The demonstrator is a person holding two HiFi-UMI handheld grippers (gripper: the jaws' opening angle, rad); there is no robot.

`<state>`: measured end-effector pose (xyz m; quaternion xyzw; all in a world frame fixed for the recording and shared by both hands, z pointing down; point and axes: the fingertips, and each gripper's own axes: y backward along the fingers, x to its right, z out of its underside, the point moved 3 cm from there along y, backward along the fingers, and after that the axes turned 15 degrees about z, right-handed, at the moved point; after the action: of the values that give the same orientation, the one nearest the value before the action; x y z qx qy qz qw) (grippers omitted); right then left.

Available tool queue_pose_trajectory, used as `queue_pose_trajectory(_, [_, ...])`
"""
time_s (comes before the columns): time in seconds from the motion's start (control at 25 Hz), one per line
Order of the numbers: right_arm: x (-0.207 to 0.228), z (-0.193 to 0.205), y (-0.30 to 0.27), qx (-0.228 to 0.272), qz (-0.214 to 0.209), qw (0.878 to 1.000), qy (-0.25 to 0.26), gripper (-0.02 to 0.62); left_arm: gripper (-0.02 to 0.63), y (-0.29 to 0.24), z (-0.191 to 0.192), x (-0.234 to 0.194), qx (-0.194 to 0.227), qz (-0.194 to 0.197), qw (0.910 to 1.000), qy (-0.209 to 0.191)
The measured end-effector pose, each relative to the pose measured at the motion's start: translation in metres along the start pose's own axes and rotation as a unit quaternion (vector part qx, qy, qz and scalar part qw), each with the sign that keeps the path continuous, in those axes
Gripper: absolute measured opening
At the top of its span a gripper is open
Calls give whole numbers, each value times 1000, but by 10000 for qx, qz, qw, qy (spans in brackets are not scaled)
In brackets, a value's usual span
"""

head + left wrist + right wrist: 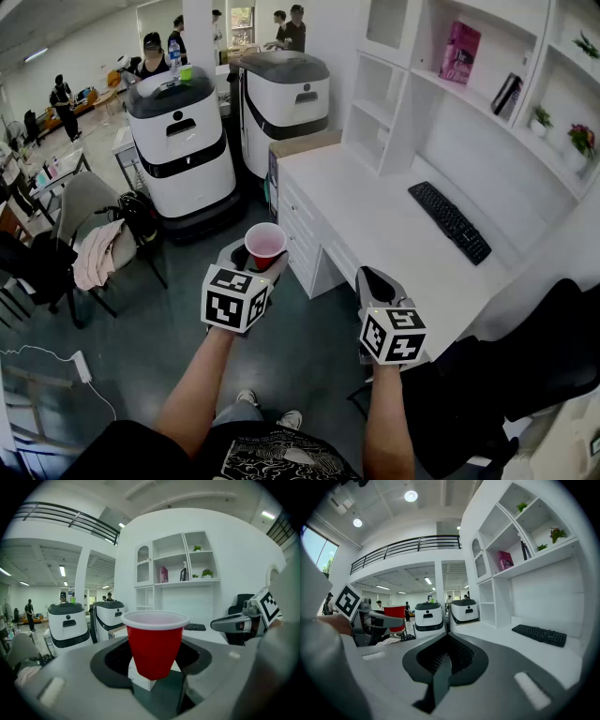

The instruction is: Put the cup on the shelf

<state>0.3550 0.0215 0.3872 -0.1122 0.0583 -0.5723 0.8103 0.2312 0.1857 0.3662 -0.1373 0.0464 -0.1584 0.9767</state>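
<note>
The cup (265, 246) stands upright, its long axis vertical, open mouth up and narrow base down. It's a red plastic cup with a pale inside and a white rolled rim, tapering toward the bottom, and I see nothing in it. From the left gripper view the cup (154, 644) fills the middle of my picture, with its lower part sitting between the jaws.

My left gripper (258, 267) is clamped on that lower part and holds the cup in the air over the dark floor, just off the front corner of the white desk (375, 216). My right gripper (378, 281) hangs beside it at the desk's edge, its jaws pressed together on nothing. In its own view the red cup (395, 617) shows off to the left.

The shelf (487, 103) rises at the back of the desk, well apart from the cup. It carries a pink box (459, 52) and small potted plants (581, 141). A black keyboard (450, 221) lies on the desk below it. Two white-and-black machines (183, 141) stand on the floor beyond the cup, and people stand farther back in the room.
</note>
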Motion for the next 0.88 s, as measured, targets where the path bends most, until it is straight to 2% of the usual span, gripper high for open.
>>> queue_pose_trajectory(0.52, [-4, 2, -4, 66, 87, 9998, -165, 25, 261, 5, 5, -18, -57, -36, 10000, -33])
queue_pose_trajectory(0.88, [-8, 0, -40, -42, 369, 9992, -116, 25, 261, -22, 7, -59, -44, 212, 9998, 23])
